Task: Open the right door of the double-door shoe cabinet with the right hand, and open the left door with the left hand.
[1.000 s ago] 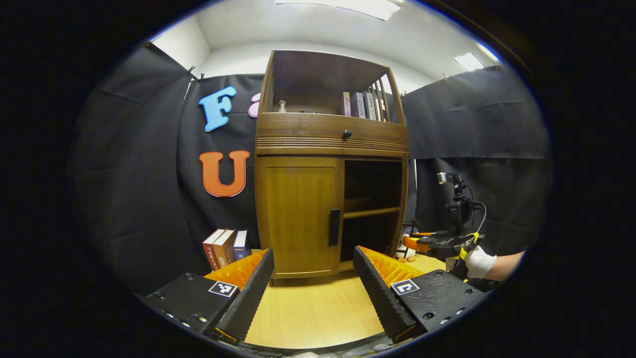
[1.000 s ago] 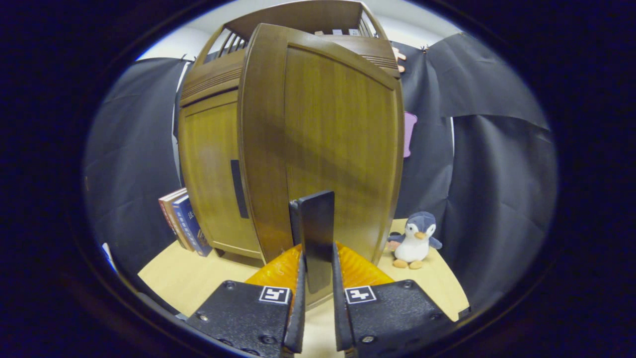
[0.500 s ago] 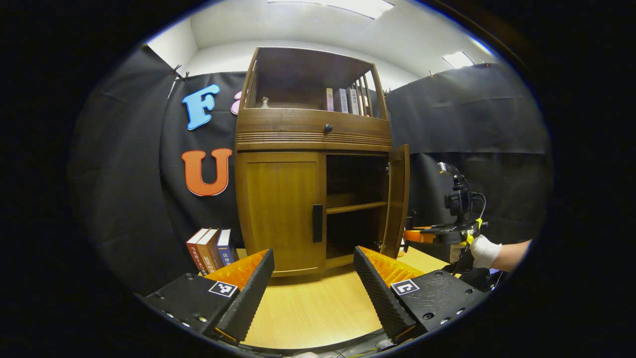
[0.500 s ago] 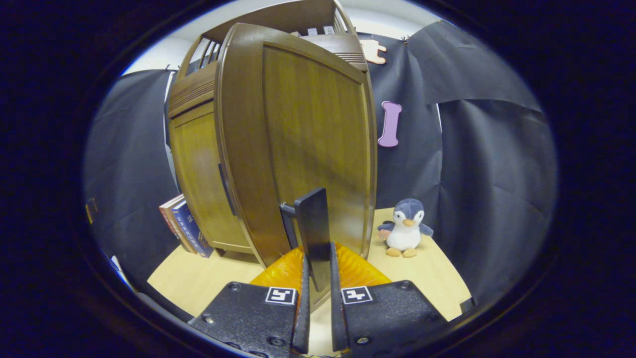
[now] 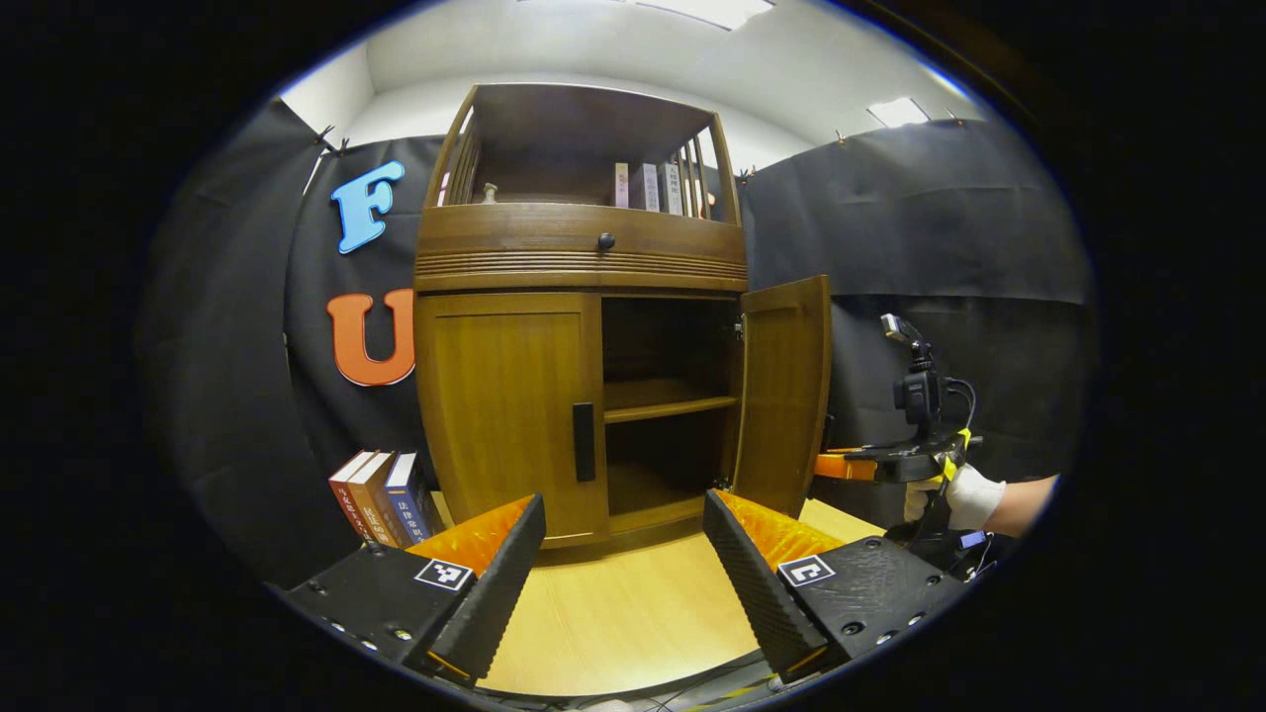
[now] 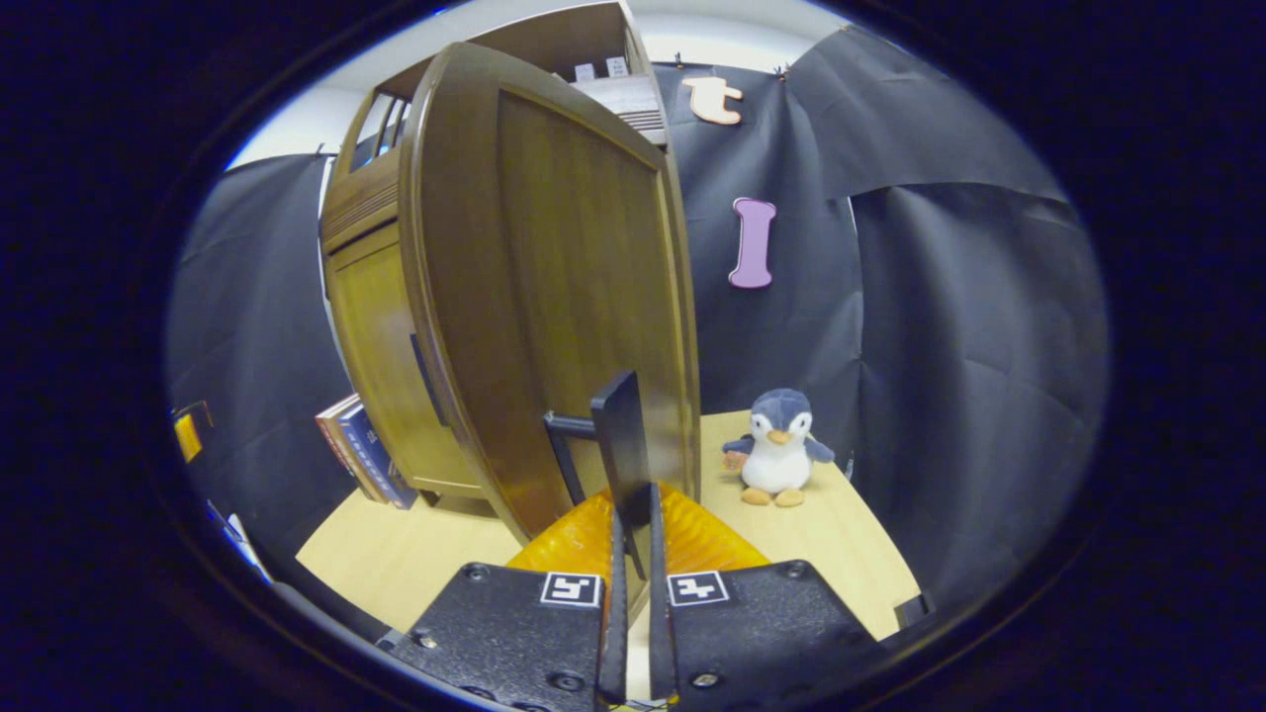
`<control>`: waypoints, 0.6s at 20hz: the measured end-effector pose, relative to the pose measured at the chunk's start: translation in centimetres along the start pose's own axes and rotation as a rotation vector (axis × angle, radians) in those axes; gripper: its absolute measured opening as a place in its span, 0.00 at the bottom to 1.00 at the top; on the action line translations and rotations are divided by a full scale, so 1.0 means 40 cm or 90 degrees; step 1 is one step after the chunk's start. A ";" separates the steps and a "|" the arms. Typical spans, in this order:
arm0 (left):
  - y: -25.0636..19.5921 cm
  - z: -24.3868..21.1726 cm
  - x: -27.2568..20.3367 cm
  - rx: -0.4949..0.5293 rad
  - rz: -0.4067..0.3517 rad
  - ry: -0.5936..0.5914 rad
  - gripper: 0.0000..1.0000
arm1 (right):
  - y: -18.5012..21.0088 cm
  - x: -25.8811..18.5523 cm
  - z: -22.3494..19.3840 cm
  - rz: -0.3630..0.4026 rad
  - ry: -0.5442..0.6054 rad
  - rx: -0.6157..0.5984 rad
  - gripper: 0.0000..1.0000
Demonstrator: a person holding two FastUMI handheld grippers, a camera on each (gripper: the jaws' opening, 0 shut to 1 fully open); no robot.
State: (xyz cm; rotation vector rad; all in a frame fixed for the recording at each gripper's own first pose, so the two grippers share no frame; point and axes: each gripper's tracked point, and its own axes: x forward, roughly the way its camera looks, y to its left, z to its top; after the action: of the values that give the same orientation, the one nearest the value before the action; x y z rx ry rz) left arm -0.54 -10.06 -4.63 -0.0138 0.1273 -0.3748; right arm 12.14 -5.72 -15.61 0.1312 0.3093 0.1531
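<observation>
The brown wooden shoe cabinet (image 5: 579, 267) stands on the light wood table. Its right door (image 5: 784, 391) is swung open, baring a shelf (image 5: 668, 403) inside. The left door (image 5: 509, 415) is closed, with a dark vertical handle (image 5: 584, 442). My left gripper (image 5: 623, 559) is open, a short way in front of the cabinet, holding nothing. In the right gripper view the right door (image 6: 564, 297) fills the middle. My right gripper (image 6: 633, 524) is shut on that door's dark handle (image 6: 623, 445). The right gripper (image 5: 870, 463) and its gloved hand (image 5: 964, 496) show at the right of the left gripper view.
Three books (image 5: 381, 494) lean beside the cabinet's left side. A plush penguin (image 6: 779, 447) sits on the table to the right of the open door. More books (image 5: 653, 186) stand on the cabinet's top shelf. A knob (image 5: 605, 240) marks the drawer front.
The right door has swung further open with my right gripper on its handle. The left gripper view has shifted so the cabinet sits more to the left.
</observation>
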 end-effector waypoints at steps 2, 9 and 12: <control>-0.030 0.000 0.022 -0.004 0.016 0.007 0.96 | -0.034 -0.005 0.002 0.025 0.000 -0.016 0.10; -0.182 0.030 0.066 -0.009 0.069 0.006 0.96 | -0.115 -0.012 0.010 0.118 0.012 -0.072 0.08; -0.242 0.033 0.084 0.000 0.097 0.006 0.96 | -0.169 -0.013 0.018 0.147 0.012 -0.094 0.09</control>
State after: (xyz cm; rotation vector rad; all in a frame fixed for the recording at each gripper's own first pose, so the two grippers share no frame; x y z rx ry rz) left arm -0.80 -20.33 -3.37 -0.0028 0.1373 -0.2231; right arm 12.76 -12.52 -15.82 0.0180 0.3002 0.4056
